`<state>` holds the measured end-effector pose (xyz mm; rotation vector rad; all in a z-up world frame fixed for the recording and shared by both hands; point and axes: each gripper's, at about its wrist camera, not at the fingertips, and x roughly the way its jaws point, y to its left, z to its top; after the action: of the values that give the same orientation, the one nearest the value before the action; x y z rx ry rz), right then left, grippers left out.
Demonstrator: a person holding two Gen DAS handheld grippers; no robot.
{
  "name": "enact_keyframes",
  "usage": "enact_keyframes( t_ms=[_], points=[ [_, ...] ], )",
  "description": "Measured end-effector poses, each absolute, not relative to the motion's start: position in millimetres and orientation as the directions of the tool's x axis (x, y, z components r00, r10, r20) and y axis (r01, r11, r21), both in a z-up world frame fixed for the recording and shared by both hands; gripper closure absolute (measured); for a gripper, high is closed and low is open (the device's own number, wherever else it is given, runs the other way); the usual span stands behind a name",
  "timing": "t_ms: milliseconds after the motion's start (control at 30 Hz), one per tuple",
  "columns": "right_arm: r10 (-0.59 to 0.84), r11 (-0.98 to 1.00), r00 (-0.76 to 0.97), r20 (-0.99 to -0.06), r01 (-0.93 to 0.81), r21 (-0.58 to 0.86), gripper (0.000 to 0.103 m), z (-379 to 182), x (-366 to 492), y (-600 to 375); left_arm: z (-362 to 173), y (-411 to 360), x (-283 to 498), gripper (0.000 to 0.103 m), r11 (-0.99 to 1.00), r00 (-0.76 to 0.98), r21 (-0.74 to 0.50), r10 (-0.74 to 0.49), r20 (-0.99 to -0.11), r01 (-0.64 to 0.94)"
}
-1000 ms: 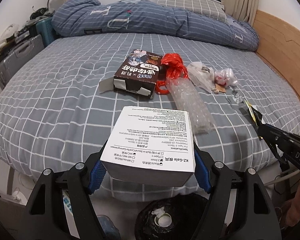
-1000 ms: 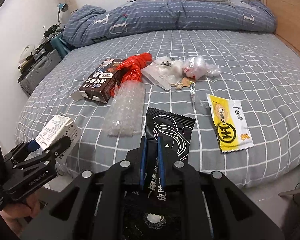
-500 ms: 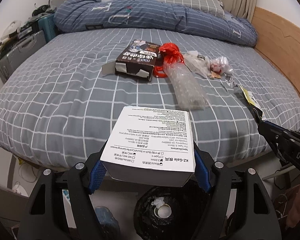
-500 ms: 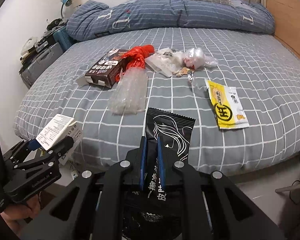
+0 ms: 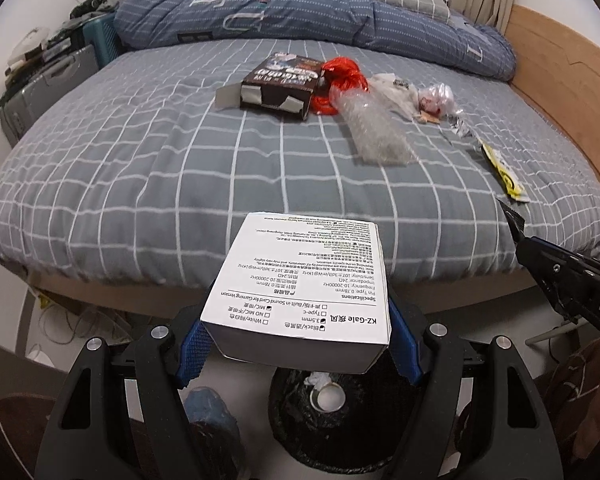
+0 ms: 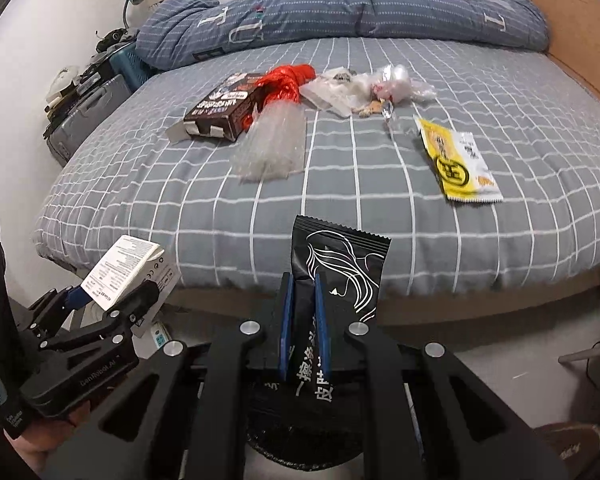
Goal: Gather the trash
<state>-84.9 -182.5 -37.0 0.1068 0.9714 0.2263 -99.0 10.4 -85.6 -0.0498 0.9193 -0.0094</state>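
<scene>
My left fingers [image 5: 300, 344] are pinching a white box [image 5: 304, 276] by its two sides, and the box's long side points away from me toward the bed [image 5: 140, 168]. My right fingers [image 6: 303, 320] are pressed tight on a thin black packet [image 6: 340, 264], which sticks up and forward out of them. Both things are off the bed now, just past its near edge. Right under the white box I can see a round trash bin with a black bag [image 5: 340, 420] in it, so I think the drop is straight down for the left side. The bin's dark rim also shows low under the right fingers, so that packet looks close to it too. More trash lies on the bed: a dark box [image 6: 224, 110], a red bag [image 6: 286, 82], bubble wrap [image 6: 274, 146], clear bags [image 6: 384, 84] and a yellow packet [image 6: 458, 164] nearer the right edge.
</scene>
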Motion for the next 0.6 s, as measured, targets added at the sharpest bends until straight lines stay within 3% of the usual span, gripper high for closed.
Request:
enact_keyframes(
  t_ms=[600],
  points=[
    [0.23,0.973,0.463,-0.856,-0.123,0.195,0.092,-75.7,-119.5,-164.3,-116.4,5.6,-144.1,0.031,1.0,0.544,-0.02,-0.013,-0.839,-0.006]
  ],
)
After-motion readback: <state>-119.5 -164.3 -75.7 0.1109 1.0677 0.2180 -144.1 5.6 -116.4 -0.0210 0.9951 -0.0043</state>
